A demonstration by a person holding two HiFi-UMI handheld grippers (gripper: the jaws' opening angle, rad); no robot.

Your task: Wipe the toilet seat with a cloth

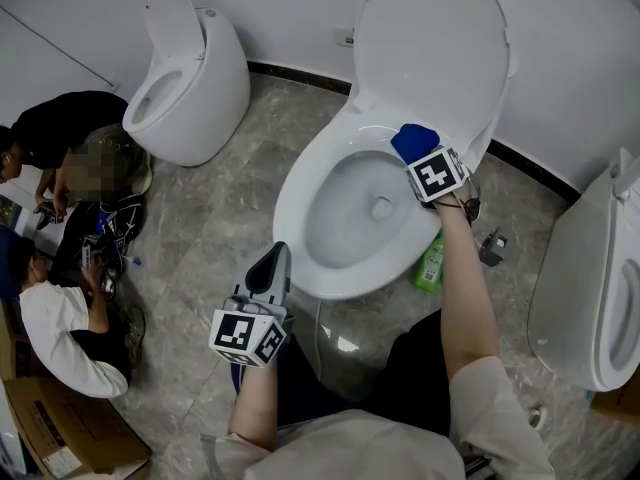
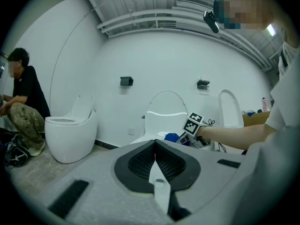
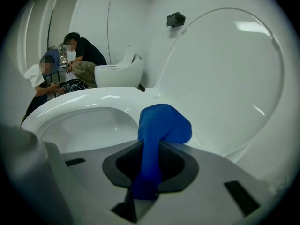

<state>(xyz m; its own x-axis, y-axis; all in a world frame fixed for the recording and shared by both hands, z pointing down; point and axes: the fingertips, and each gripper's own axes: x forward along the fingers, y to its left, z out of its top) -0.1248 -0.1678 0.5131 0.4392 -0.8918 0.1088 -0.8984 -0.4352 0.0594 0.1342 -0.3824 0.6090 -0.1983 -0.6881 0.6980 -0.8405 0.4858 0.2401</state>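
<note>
Right gripper (image 1: 426, 160): jaws clamped on a blue cloth (image 3: 160, 125), which bunches out beyond the tips. The cloth sits at the rear right of the toilet seat (image 1: 293, 196), just below the raised lid (image 1: 430, 48). It appears to touch the white ring there, though actual contact cannot be confirmed from either view.

Left gripper (image 1: 271, 265): jaws closed together with nothing between them. It is held in the air off the front left of the bowl, apart from the seat and pointing towards it.

Surroundings: a green bottle (image 1: 431, 264) lies on the grey floor (image 1: 215, 218) just beside the bowl's right side. A second toilet (image 1: 190, 78) stands at upper left and a third (image 1: 590, 298) at right. Two people (image 1: 60, 148) sit low at the left edge, with a cardboard box (image 1: 70, 433) near them.
</note>
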